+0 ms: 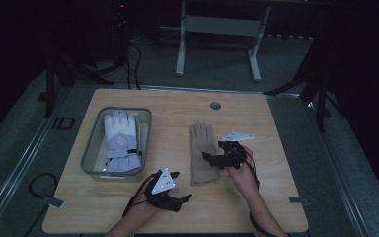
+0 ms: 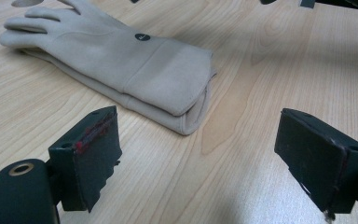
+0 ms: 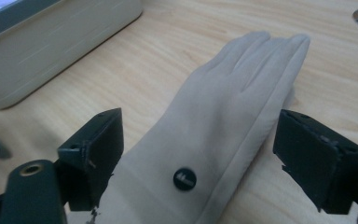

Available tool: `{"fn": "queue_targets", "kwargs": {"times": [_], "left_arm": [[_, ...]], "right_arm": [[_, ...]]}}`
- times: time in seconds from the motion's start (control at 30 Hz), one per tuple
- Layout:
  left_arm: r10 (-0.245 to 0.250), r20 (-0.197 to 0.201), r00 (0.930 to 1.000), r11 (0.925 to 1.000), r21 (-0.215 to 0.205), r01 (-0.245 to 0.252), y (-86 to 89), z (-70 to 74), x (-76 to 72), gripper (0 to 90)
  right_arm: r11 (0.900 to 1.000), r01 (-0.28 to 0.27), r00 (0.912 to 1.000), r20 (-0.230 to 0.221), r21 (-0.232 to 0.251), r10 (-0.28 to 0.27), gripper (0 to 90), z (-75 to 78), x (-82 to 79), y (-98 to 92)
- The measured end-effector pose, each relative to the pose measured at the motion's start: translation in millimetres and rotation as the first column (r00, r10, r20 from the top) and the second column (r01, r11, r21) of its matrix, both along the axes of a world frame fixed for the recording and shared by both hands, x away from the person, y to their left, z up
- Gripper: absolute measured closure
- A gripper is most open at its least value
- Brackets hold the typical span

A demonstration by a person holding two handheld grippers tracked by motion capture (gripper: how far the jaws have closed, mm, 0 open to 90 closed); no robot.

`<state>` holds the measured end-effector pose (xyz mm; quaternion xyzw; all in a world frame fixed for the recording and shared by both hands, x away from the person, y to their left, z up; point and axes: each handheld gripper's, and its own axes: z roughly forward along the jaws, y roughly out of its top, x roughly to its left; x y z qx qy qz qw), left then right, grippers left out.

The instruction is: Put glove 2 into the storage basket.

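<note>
Beige glove (image 1: 202, 153) is lying flat at the wooden table (image 1: 177, 207) centre, with the grey bin (image 1: 90, 153) sitting at nine o'clock, the right gripper (image 1: 216, 159) hovering open-jawed over it and the left gripper (image 1: 176, 186) waiting open at seven o'clock.

Two black hand-held grippers are seen, the left gripper (image 1: 177, 190) and the right gripper (image 1: 212, 159), each topped by a grey three-cornered plate. Black cables are trailed along the bare forearms. Red smears are noted on one left pad (image 2: 93, 140); brass-coloured eyelets are seen at lower left.
</note>
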<state>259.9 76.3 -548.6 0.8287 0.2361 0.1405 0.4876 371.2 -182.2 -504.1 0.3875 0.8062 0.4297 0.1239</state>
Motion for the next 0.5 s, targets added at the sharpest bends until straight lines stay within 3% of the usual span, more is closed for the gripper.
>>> {"fn": "queue_targets", "kwargs": {"times": [0.27, 0.43, 0.5], "left_arm": [[-0.021, -0.033, 0.9992, 0.9996, -0.017, 0.02, -4.5, 4.0, 6.7, 13.9], [-0.026, -0.039, 0.9989, 0.9995, -0.021, 0.025, -7.7, 5.0, 12.4, 13.3], [-0.037, -0.044, 0.9983, 0.9992, -0.015, 0.037, -10.4, 5.7, 14.6, 13.3]], "right_arm": [[0.998, -0.012, 0.9981, -0.06, 0.059, 0.015, 13.3, 6.2, 2.6, -16.2], [0.997, -0.024, 0.9982, -0.054, 0.074, 0.028, 11.1, 8.0, 7.2, -18.7], [0.997, -0.001, 0.9987, -0.05, 0.076, 0.005, 13.6, 8.0, 9.8, -19.4]]}}
